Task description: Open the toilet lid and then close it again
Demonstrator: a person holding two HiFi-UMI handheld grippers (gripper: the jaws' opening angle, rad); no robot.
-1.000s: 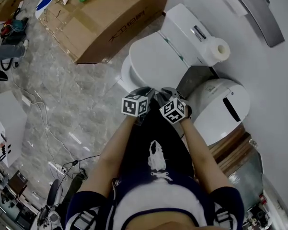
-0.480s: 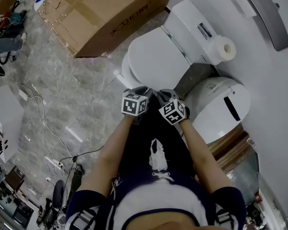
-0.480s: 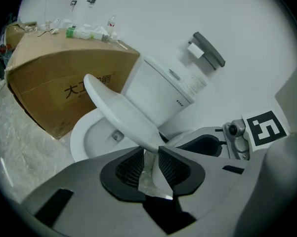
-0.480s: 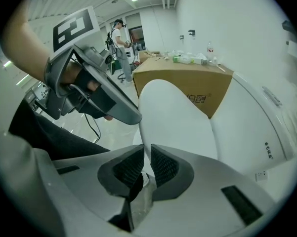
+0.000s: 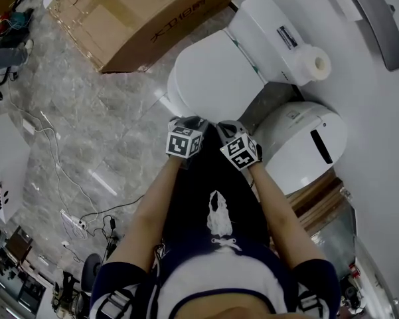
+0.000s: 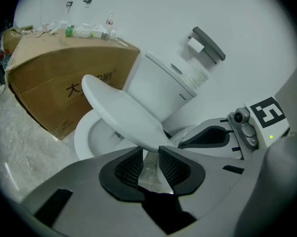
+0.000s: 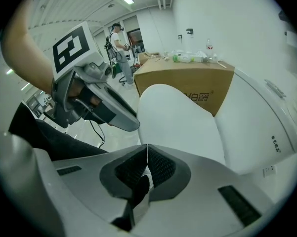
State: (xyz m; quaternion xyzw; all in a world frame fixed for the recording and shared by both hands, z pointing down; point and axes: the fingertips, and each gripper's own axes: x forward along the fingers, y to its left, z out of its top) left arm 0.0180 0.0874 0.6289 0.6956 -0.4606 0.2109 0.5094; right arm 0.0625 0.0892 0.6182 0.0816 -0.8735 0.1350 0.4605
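On the grey marble floor (image 5: 79, 125) of a white-walled room, a long cardboard box (image 5: 153, 18) lies at the operator's eleven o'clock, close beside a white toilet. Dead ahead at twelve, the toilet lid (image 5: 212, 78) stands partly raised, its front rim lifted off the bowl (image 6: 91, 137) and its hinge end against the cistern (image 5: 269, 28) at one o'clock. The left gripper (image 6: 150, 151), aimed steeply down at the lid's near edge, has just been opening its jaws. They stand wide apart with the rim at their tips, the pads not pressing on it. Just beside it, at its three o'clock, the right gripper (image 7: 147, 149) has just been closing. It is now clenched pad to pad on nothing, its tips close to the same front edge of the lid. A toilet-paper roll (image 5: 317, 64) sits on the cistern's right end. A white domed unit (image 5: 305, 145) with a dark slot stands at two o'clock, close against the wall.
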